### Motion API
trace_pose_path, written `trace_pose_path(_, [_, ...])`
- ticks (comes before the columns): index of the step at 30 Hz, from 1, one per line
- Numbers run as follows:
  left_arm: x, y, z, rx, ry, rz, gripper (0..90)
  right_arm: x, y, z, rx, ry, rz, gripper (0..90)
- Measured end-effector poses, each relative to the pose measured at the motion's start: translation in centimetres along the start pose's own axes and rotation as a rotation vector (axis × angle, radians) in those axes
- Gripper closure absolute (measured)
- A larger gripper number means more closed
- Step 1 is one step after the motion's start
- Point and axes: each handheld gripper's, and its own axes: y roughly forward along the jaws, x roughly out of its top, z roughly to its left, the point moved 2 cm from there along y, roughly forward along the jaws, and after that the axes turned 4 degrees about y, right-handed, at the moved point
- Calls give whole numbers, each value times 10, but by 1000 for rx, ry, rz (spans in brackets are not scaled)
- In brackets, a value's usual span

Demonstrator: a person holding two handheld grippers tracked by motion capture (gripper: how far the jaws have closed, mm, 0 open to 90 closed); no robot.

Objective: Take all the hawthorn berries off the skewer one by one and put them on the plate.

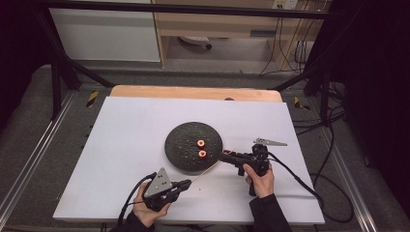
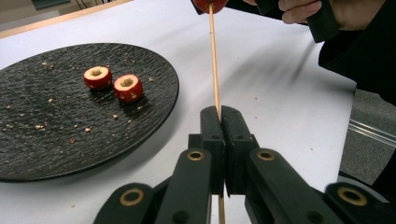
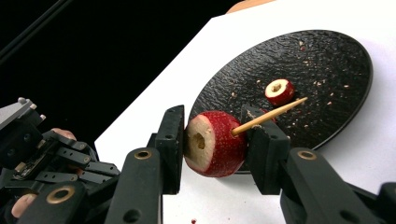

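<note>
Black plate (image 1: pixel 186 157) on the white table (image 1: pixel 121 159) carries two red pieces from above; both grippers meet at its near rim. Along the left gripper (image 2: pixel 220 112), clamped jaws pinch a thin wooden skewer (image 2: pixel 214 60). Along the right gripper (image 3: pixel 215 140), a cored red fruit (image 3: pixel 219 144) sits squeezed between the jaws, the skewer's tip emerging.

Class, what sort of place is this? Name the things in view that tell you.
Probably a lab or workshop set up for recording, not a kitchen: a dark metal frame surrounds the white-covered table, cables hang from a wall socket behind, and handheld grippers work over a black plate.
</note>
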Motion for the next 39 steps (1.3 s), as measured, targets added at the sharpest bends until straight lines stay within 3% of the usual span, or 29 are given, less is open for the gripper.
trace_pose_path(13, [-1, -1, 1, -4, 4, 1, 886, 4, -11, -7, -16, 6, -36, 618])
trace_pose_path(28, [-5, -4, 3, -9, 7, 22, 885, 13, -48, -28, -160, -2, -124, 620])
trace_pose_path(33, [-5, -10, 12, 16, -21, 10, 885, 14, -54, -30, -201, -26, -127, 619])
trace_pose_path(39, [-7, -17, 27, 55, -72, 2, 885, 14, -42, -19, -223, -88, -79, 619])
